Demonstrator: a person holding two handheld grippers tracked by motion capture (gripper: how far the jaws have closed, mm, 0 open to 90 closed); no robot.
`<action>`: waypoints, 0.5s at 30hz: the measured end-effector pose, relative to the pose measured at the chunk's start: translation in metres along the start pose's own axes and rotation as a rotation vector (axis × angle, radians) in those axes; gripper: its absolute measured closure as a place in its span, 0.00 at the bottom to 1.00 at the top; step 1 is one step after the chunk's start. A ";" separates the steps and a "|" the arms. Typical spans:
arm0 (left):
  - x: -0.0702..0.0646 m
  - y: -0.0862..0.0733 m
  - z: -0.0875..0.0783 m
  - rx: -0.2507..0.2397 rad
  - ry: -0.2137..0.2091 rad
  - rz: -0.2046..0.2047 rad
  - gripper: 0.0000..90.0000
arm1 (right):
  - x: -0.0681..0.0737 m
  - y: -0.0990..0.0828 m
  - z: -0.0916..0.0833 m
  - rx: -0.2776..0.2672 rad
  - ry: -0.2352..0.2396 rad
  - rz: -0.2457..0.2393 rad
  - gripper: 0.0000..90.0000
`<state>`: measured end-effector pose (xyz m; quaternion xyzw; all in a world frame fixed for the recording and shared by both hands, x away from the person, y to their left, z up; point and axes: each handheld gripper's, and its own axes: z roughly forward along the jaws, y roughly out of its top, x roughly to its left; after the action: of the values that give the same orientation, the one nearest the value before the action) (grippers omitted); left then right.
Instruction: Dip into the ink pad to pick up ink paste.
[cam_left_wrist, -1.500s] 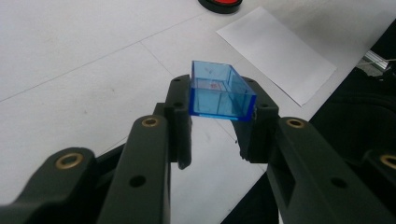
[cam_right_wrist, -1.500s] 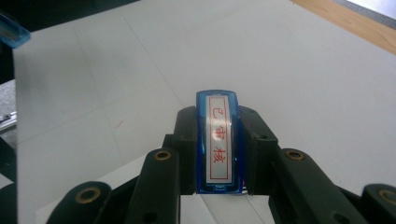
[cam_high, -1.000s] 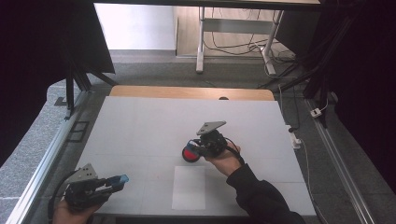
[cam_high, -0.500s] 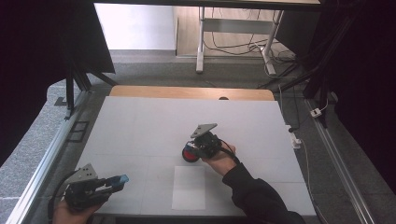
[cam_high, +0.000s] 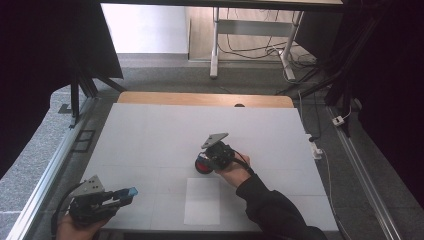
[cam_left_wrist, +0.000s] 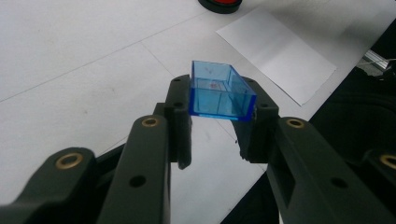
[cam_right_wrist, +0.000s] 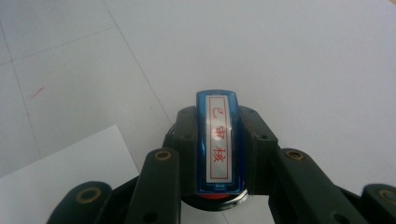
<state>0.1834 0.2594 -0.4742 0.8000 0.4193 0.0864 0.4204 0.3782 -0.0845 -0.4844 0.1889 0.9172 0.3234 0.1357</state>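
Note:
My left gripper (cam_high: 125, 194) is at the table's near left corner, shut on a clear blue box-shaped cap (cam_left_wrist: 219, 91) that it holds off the surface. The cap (cam_high: 131, 191) shows as a blue tip past the jaws. Near the table's middle my right gripper (cam_high: 204, 161) is shut on a blue stamp (cam_right_wrist: 218, 140) with a white label bearing red characters. The stamp's lower end meets a round red ink pad (cam_right_wrist: 215, 201) with a black rim. The pad (cam_high: 201, 165) lies just under the right jaws, and its edge (cam_left_wrist: 220, 3) shows far off in the left gripper view.
A white sheet of paper (cam_high: 202, 200) lies on the white table (cam_high: 150, 135) just in front of the ink pad, between the two hands. A wooden strip (cam_high: 200, 98) runs along the far edge. Metal rails (cam_high: 45, 170) flank the table.
The right gripper with the stamp has shifted a little to the left, over the ink pad. The left gripper has stayed where it was.

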 end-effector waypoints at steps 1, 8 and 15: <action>0.000 0.000 0.000 0.001 0.000 0.001 0.75 | 0.000 0.000 0.000 0.001 0.003 0.005 0.80; 0.000 0.000 0.000 0.002 0.000 -0.001 0.75 | -0.004 0.001 0.001 0.003 0.024 0.059 0.80; 0.000 0.000 0.000 0.003 0.001 -0.001 0.75 | -0.013 -0.003 0.002 -0.017 0.067 0.136 0.80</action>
<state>0.1835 0.2594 -0.4744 0.8003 0.4200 0.0861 0.4191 0.3900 -0.0911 -0.4862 0.2385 0.9036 0.3458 0.0843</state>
